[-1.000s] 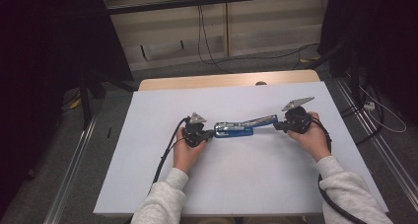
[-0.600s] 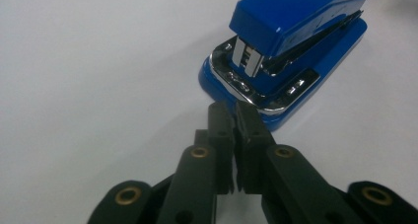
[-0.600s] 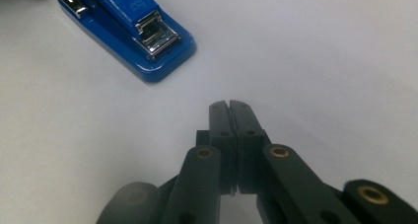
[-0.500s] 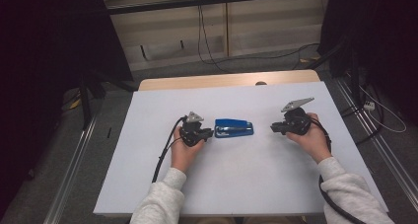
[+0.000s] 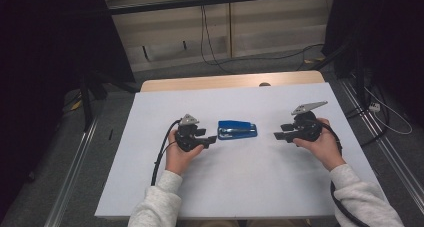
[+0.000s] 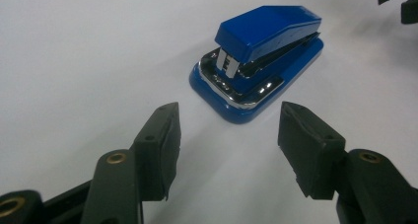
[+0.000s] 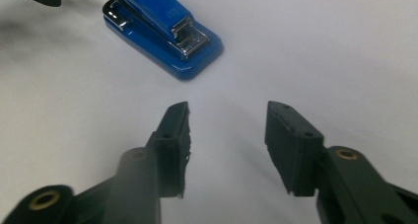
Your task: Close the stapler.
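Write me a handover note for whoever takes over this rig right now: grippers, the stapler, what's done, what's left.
Left gripper: open, nothing between the jaws, which have just been opening; it sits just left of the stapler.
Right gripper: open, nothing held, jaws just opened too; it is farther off to the stapler's right.
Blue plastic stapler with a metal base plate: closed, lying flat on the white table, between the grippers, touched by neither.
Done: stapler released.
Left: nothing shows more work pending; probably withdraw both hands.

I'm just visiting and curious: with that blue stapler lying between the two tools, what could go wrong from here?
The stapler lies loose on the smooth white table, touched by neither tool, so a nudge might slide or spin it. The left tool, whose jaws have just been opening, sits close to its end and could bump it. If regripped by the raised top, it might snap shut or fire a staple.
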`<state>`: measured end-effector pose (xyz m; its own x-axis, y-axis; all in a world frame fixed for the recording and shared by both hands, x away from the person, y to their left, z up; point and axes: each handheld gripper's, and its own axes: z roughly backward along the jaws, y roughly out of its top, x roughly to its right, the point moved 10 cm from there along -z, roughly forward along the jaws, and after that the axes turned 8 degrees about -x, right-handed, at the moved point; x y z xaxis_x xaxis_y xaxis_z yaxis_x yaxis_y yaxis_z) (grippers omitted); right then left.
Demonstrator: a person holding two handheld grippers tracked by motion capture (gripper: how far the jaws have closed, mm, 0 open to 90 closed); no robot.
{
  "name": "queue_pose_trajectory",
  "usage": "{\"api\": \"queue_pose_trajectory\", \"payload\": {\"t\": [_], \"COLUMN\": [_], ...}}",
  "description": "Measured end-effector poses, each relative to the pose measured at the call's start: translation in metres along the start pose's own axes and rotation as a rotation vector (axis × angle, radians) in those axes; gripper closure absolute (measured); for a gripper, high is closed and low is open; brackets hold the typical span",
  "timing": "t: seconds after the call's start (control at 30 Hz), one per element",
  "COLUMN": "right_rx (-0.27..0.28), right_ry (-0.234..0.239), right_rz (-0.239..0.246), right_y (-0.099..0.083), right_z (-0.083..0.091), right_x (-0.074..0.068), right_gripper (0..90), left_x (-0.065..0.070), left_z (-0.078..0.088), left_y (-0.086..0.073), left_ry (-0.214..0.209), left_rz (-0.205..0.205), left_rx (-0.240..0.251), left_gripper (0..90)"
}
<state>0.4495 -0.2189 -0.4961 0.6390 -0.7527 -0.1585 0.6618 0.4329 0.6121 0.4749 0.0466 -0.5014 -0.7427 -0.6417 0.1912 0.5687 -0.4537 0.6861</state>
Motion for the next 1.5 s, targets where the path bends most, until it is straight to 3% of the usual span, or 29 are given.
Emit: {"api": "queue_pose_trajectory", "payload": {"t": [0.27,0.33,0.4,0.63,0.8,1.5], "right_rx": [0.003,0.006,0.007,0.002,-0.001,-0.015], "right_ry": [0.015,0.007,0.017,0.020,0.025,0.018], "right_rz": [0.000,-0.002,-0.006,-0.030,-0.049,0.004], "right_y": [-0.006,-0.007,-0.008,-0.017,-0.022,-0.039], "right_z": [0.005,0.006,0.008,0.014,0.016,0.027], "right_x": [-0.009,-0.009,-0.011,-0.014,-0.016,-0.030], "right_gripper": [35.3,32.5,30.9,25.7,21.2,16.7], "left_x": [0.006,0.008,0.008,0.002,0.000,-0.007], "left_z": [0.013,0.016,0.019,0.034,0.043,0.072], "left_y": [0.001,-0.002,-0.004,-0.012,-0.017,-0.033], "left_ry": [-0.032,-0.041,-0.039,-0.019,-0.021,-0.001], "left_rz": [0.007,0.003,-0.009,0.009,0.010,0.019], "left_rx": [0.035,0.023,0.025,0.044,0.054,0.093], "left_gripper": [26.4,23.1,21.1,12.8,12.5,9.4]}}
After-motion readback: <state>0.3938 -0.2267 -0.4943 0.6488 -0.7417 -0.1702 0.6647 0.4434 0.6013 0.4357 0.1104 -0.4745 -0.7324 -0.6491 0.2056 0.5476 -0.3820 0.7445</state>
